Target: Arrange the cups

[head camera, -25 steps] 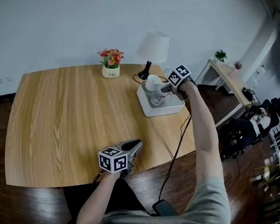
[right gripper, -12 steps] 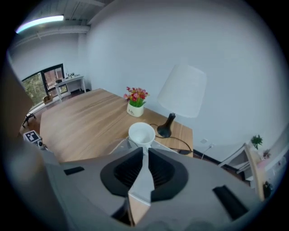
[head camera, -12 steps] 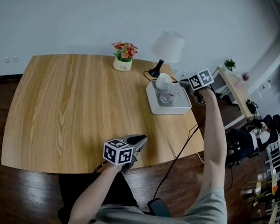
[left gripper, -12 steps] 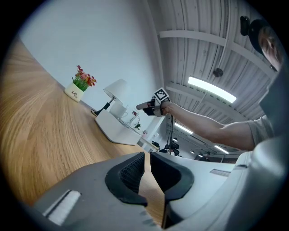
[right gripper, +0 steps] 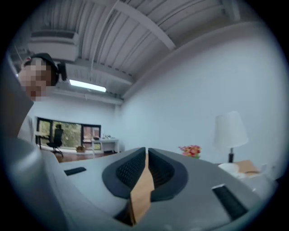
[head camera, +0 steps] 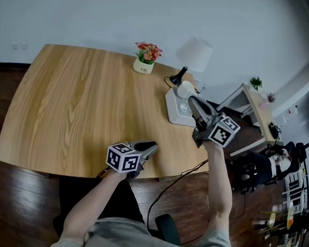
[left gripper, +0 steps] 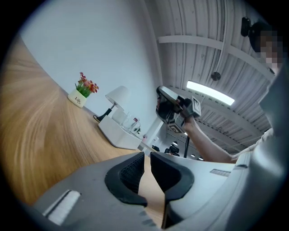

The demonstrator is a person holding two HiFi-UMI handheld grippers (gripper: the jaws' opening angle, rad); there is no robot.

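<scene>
A white tray (head camera: 172, 107) stands at the table's far right and bears a white cup (head camera: 185, 89); in the left gripper view the tray (left gripper: 116, 136) also shows clear glasses (left gripper: 134, 123) beside the white cup (left gripper: 121, 116). My right gripper (head camera: 191, 100) hangs in the air above the tray's near right side, pointing level. Its jaws are shut with nothing between them (right gripper: 147, 156). My left gripper (head camera: 153, 145) rests low at the table's near edge, shut and empty (left gripper: 147, 156). From there the right gripper (left gripper: 170, 108) shows high in the air. The right gripper hides part of the tray.
A flower pot (head camera: 144, 65) and a white lamp (head camera: 194, 51) stand at the table's (head camera: 77, 105) far edge beside the tray. A black cable (head camera: 180, 174) hangs off the near right edge. A side table with plants (head camera: 255, 103) stands further right.
My right gripper has left the cups on the tray, risen and swung back toward me, and its jaws have shut. The left gripper has barely moved. The head view has shifted.
</scene>
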